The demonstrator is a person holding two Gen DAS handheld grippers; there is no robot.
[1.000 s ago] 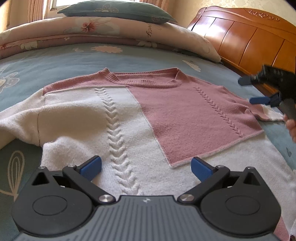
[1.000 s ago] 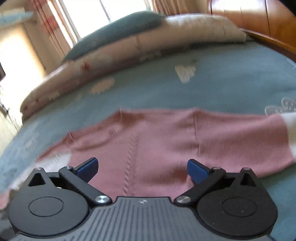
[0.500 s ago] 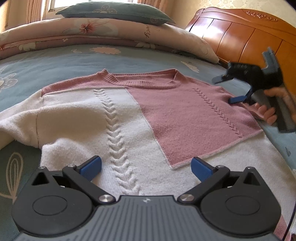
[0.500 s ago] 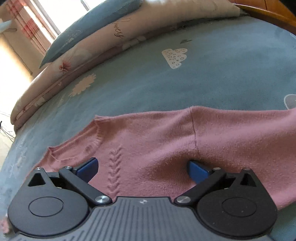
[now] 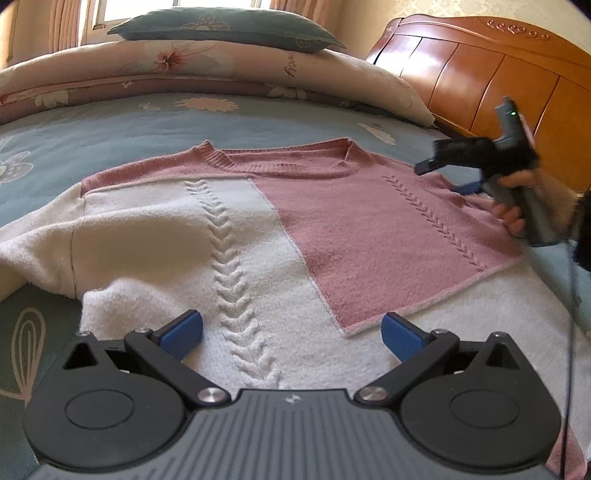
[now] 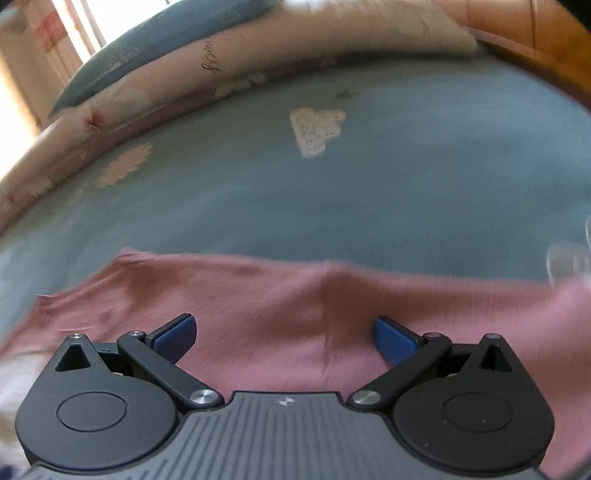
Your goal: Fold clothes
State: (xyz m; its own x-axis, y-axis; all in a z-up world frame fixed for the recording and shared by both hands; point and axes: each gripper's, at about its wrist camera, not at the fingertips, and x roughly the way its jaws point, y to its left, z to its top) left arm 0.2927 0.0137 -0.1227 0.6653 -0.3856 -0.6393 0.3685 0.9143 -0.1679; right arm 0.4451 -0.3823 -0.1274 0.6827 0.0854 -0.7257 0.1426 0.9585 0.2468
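Pre-fold approach: left gripper [image 5: 291,332] open over sweater [image 5: 258,236] near hem, right gripper [image 6: 282,338] open at right shoulder; next, pinch shoulder seam.

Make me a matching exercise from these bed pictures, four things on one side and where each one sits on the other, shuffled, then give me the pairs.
Things:
1. sweater
2. teal pillow
3. left gripper
4. right gripper

Places:
A. on top of the floral quilt
B. open over the sweater's white hem
C. spread flat on the blue bedspread
D. open at the pink shoulder seam

Pairs: 1-C, 2-A, 3-B, 4-D
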